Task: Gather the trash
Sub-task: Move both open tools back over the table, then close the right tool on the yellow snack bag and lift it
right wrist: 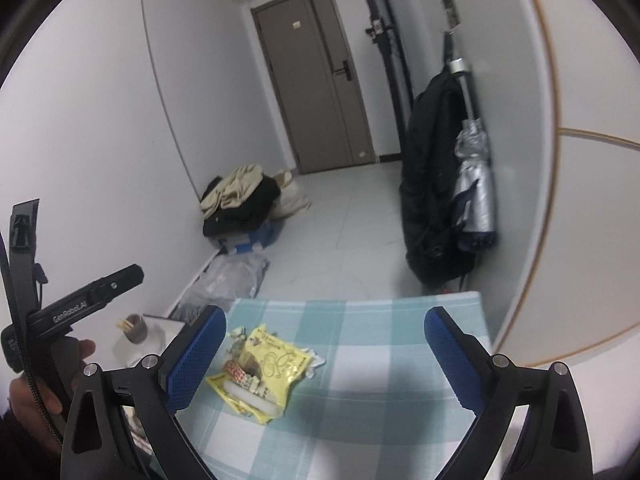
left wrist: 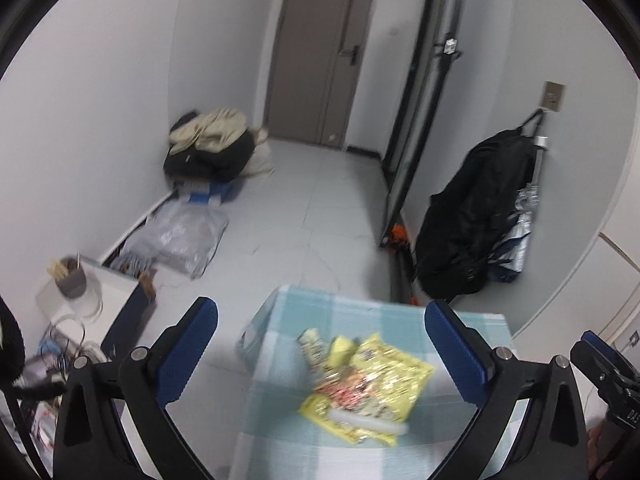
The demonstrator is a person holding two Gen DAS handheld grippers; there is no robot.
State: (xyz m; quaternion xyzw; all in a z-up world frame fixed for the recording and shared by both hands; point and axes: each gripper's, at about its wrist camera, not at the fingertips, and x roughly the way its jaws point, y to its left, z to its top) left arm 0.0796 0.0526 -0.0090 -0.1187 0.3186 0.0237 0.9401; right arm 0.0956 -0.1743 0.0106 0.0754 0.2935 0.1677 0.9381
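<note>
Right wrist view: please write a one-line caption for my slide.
Open right gripper above a checked tablecloth, with a yellow wrapper pile lying near its left jaw.

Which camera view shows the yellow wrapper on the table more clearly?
The right wrist view: the yellow wrapper is sharp there, and its drawing and edges are readable on the checked tablecloth. The left wrist view shows the wrapper larger and more centred, but motion-blurred.
</note>
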